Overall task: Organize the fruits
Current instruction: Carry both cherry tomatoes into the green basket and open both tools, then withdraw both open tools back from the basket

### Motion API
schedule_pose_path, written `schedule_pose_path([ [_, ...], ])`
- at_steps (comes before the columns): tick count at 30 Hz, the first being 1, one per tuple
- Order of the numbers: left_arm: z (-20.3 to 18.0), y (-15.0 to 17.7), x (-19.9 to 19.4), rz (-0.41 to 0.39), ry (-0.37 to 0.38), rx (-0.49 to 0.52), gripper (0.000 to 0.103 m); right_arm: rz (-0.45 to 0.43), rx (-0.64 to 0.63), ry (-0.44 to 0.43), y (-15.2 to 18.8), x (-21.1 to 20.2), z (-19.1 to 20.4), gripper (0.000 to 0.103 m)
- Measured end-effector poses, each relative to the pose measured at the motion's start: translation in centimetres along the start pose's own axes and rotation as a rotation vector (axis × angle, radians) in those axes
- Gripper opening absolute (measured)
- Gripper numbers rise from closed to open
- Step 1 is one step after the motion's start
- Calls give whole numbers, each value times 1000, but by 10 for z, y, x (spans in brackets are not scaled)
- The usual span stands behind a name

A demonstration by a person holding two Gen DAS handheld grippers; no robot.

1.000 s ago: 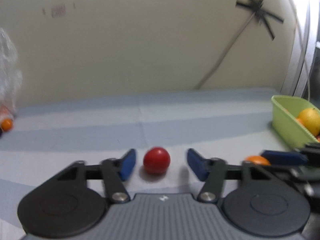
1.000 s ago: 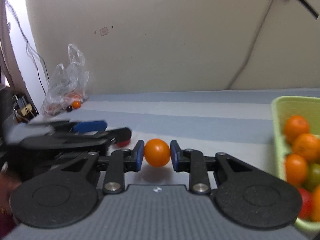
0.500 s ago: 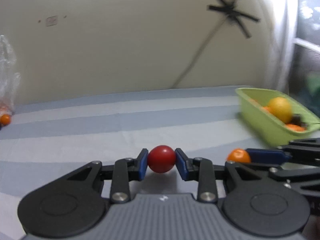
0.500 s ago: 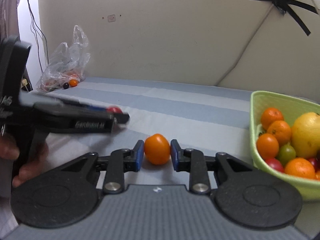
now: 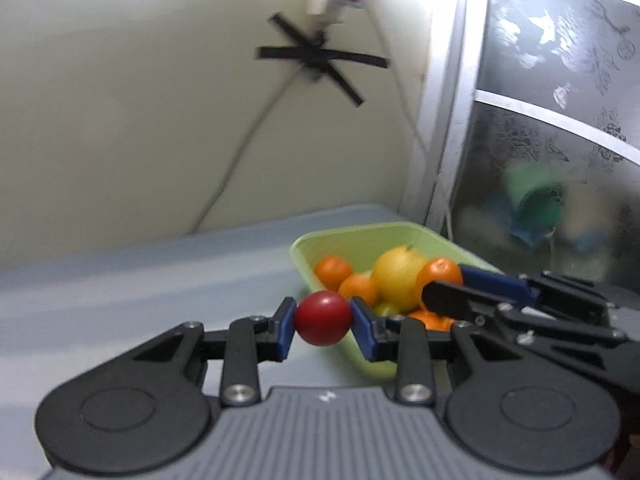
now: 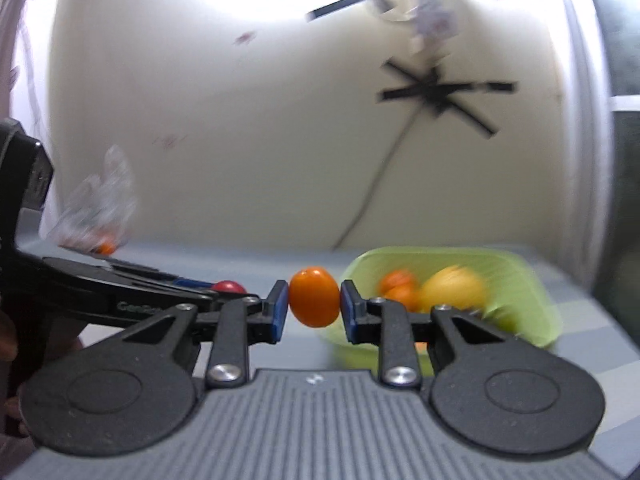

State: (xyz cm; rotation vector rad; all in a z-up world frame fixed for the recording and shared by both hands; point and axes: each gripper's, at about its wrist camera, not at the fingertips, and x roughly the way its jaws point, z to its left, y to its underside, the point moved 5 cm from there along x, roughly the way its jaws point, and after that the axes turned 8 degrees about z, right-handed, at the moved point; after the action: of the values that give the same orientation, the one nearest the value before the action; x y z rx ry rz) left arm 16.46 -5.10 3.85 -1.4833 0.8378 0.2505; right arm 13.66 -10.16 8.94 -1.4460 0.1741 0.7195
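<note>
Carrying step, both loads off the surface [image 5: 120, 280]: left tongs [image 5: 323, 323] clenched on a red tomato [image 5: 322, 317] near the green basket [image 5: 360, 236] rim; right tongs [image 6: 313, 306] clenched on an orange fruit [image 6: 314, 297], just short of it. Next, probably: advance over the basket, then release onto the piled fruit.

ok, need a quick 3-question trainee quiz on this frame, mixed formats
1. True or false: the left gripper is open and holds nothing.
2. Multiple choice: the right gripper is shut on A) a lemon, B) an orange fruit, C) a plastic bag.
3. Fill in: the big yellow fruit lies in the green ____.

Key:
1. False; it is shut on a red fruit.
2. B.
3. Basket.
</note>
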Motion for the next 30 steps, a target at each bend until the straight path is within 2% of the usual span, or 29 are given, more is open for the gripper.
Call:
schedule_pose_path([
  [7,-20,-34,63,75,-2,30,30,-33,87,138,-4,2,-59,31],
  [13,-28,-36,98,121,-1,35,31,-3,150,238,-8,20,-97,31],
  [15,-30,-35,102,110,-23,42,49,14,165,236,-8,30,-105,32],
  [19,-25,-37,98,86,-45,25,52,21,174,234,-1,37,-111,33],
  [26,-11,-31,54,26,-73,-61,53,-71,153,274,-3,20,-109,34],
  [30,-12,-12,26,46,-138,-47,55,-96,189,287,-1,9,-113,34],
])
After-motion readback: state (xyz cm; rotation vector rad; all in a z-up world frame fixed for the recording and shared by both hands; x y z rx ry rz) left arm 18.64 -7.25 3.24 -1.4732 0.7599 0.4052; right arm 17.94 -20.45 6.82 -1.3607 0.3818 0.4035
